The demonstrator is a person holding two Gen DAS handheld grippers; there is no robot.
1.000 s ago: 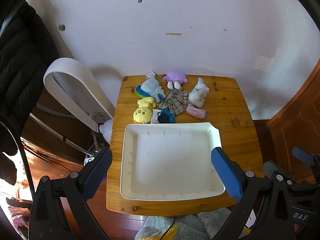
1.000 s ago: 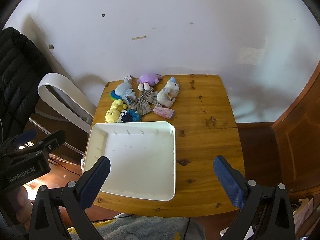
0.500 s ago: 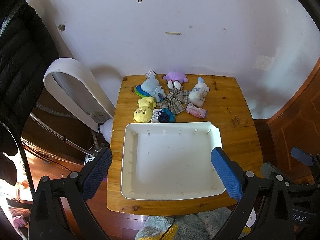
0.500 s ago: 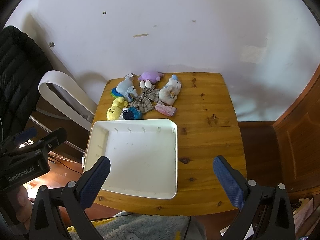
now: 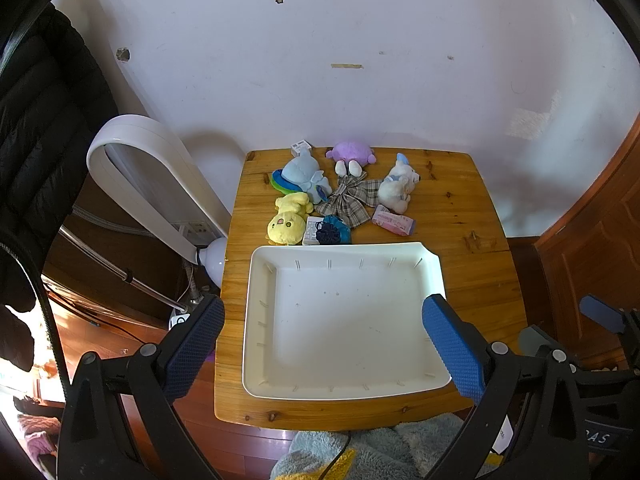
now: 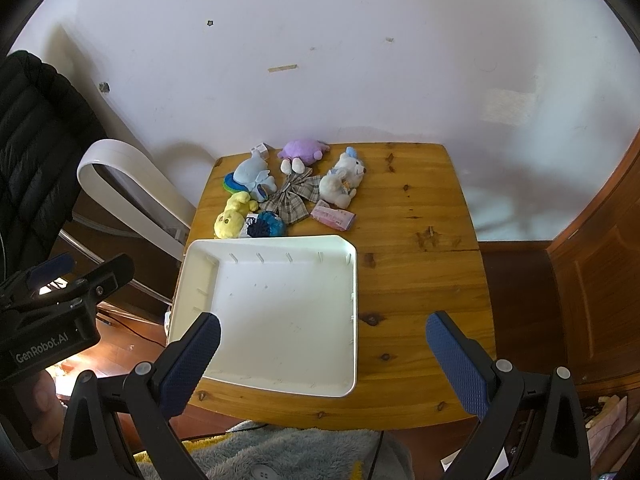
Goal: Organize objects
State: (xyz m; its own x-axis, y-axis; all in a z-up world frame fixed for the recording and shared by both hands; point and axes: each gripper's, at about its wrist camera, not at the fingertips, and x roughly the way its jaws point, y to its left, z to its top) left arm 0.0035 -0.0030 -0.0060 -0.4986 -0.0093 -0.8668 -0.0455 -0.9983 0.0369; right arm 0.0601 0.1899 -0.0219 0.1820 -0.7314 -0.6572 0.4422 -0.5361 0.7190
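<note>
Toys (image 5: 340,196) lie clustered at the far left of the worktop (image 5: 460,216), straight beyond the empty tray (image 5: 344,392), well ahead of both wide-open, empty tongs, left tongs (image 5: 320,344) lined up nearer than right tongs (image 6: 320,356)

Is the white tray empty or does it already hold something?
Empty: the white tray shows only its bare floor; the toys lie behind it.

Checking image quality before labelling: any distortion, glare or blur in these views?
Left wrist view: fisheye bends the table edges; white tray bright yet unglared; toys sharp. Right wrist view: same curvature, dark vignetted corners, sunlit patches on the wall.
</note>
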